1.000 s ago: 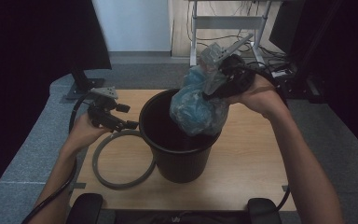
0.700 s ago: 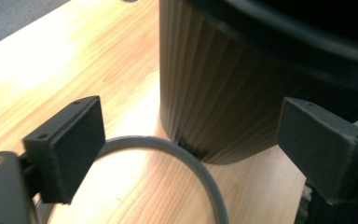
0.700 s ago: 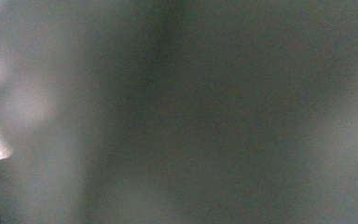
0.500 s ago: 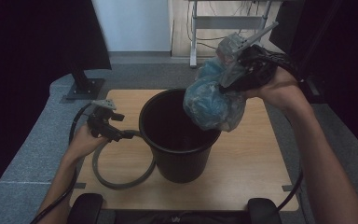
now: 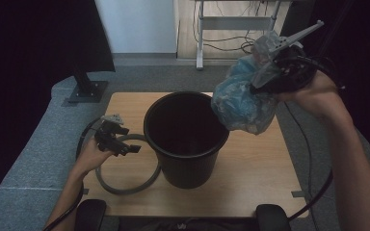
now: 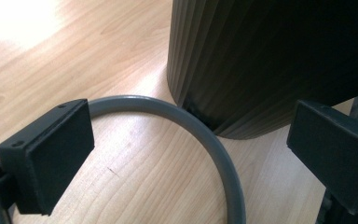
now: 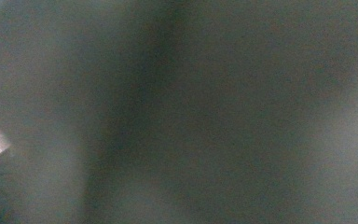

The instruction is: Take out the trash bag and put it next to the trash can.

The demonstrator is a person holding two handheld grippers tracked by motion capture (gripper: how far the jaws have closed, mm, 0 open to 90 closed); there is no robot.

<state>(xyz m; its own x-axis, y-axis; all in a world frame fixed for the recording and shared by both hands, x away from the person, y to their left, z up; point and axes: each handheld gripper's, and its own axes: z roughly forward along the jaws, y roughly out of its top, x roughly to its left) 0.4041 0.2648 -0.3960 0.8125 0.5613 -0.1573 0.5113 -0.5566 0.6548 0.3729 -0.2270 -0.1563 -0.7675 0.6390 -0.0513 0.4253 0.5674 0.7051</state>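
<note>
A black ribbed bin stands upright in the middle of the wooden table. A grey ring lies flat on the table against the bin's left base. My left gripper hangs low over that ring, and its jaws have just been opening. In the left gripper view the ring runs between the wide-apart pads without touching them, with the bin wall behind. My right gripper is raised to the right of the bin, shut on a crumpled blue plastic bag. Blurred grey bag material fills the right gripper view.
A metal desk frame stands on the floor behind the table. A black stand base sits at the back left. Two dark padded armrests flank the table's near edge. Cables trail from both grippers.
The right hand has carried the bag up and to the right, off the bin's mouth. The left hand has sunk toward the table beside the ring.
</note>
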